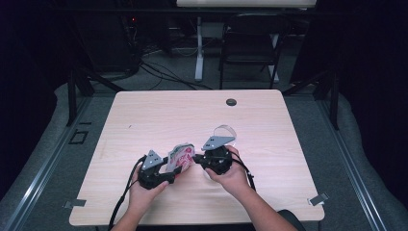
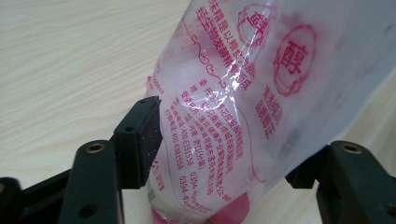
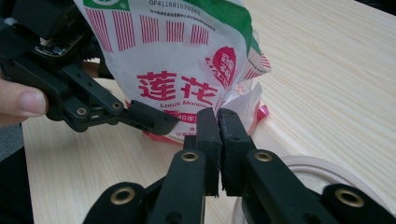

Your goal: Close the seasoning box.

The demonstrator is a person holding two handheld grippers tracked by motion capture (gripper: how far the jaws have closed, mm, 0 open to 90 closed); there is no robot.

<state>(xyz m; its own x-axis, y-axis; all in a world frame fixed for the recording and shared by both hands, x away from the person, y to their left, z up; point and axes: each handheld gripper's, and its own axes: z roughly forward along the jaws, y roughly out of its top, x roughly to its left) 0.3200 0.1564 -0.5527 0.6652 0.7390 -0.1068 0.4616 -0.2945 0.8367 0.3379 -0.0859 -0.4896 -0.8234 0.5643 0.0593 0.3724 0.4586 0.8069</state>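
A plastic bag printed in pink, white and green stands tilted on the wooden table near its front edge. In the left gripper view the bag passes between the wide-set jaws of my left gripper. One pad lies against the film; the far jaw sits behind it without squeezing. In the right gripper view my right gripper is shut on a crumpled lower corner of the bag. One of the left gripper's fingers reaches across the bag's front. From above, the left gripper and the right gripper meet at the bag.
A clear round bowl sits just beyond my right hand, and its rim shows under the right jaws. A dark grommet marks the table's far edge. A chair stands behind the table.
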